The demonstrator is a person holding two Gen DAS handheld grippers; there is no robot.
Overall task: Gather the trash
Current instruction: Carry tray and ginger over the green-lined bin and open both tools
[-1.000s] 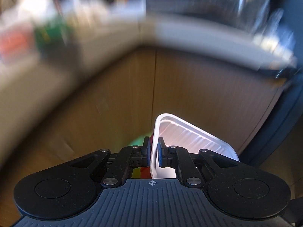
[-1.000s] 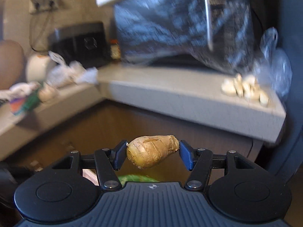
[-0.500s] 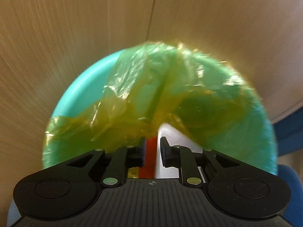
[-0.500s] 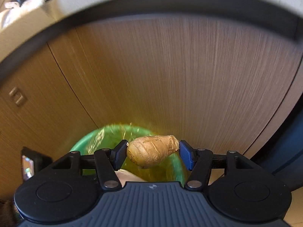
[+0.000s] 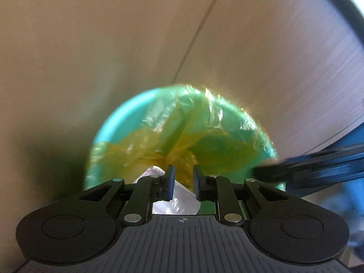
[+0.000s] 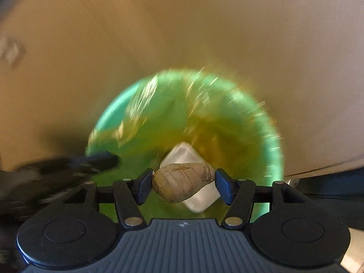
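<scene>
Pointing down into a green bin (image 6: 109, 122) with a yellowish liner (image 5: 204, 141), the right hand-held gripper (image 6: 183, 185) clamps a ginger piece (image 6: 179, 184). The left hand-held gripper (image 5: 183, 183) has its jaws apart, holding nothing, above a white tray (image 6: 200, 199) in the bin.

Glossy crinkled plastic liner (image 5: 204, 136) (yellow-green); matt wood-grain cabinet (image 5: 91, 45).
</scene>
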